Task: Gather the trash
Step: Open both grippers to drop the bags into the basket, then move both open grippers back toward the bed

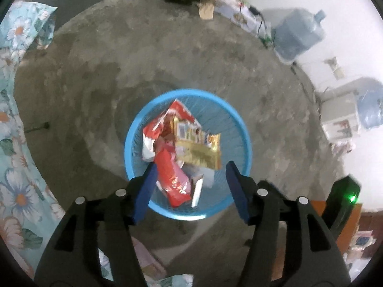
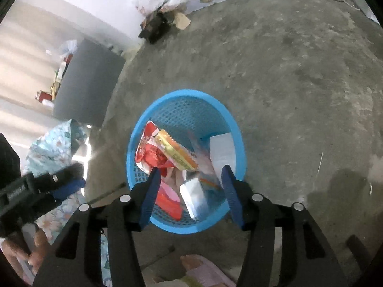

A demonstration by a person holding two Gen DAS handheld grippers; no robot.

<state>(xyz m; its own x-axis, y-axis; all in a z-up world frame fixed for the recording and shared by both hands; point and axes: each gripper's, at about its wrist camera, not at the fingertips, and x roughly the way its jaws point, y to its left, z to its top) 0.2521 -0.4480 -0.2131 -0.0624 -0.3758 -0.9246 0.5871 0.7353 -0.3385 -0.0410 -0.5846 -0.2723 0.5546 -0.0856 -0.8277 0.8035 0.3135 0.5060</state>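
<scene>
A round blue mesh basket (image 1: 246,148) (image 2: 186,93) stands on the concrete floor and holds several pieces of trash. In the left wrist view these are a red wrapper (image 1: 172,181), a gold wrapper (image 1: 201,153) and a red-and-white bag (image 1: 179,112). The right wrist view adds a yellow wrapper (image 2: 177,153), a white sheet (image 2: 222,150) and a white carton (image 2: 194,196). My left gripper (image 1: 191,165) hangs open over the basket's near side with nothing between its blue pads. My right gripper (image 2: 191,168) is open over the basket too, and holds nothing.
Floral bedding (image 1: 14,119) (image 2: 55,148) lies left of the basket. Blue water jugs (image 1: 299,33) and cables line the far right wall. A grey cabinet (image 2: 88,81) stands at the left and a dark bundle (image 2: 155,28) at the back. A hand (image 2: 38,244) holds the left gripper.
</scene>
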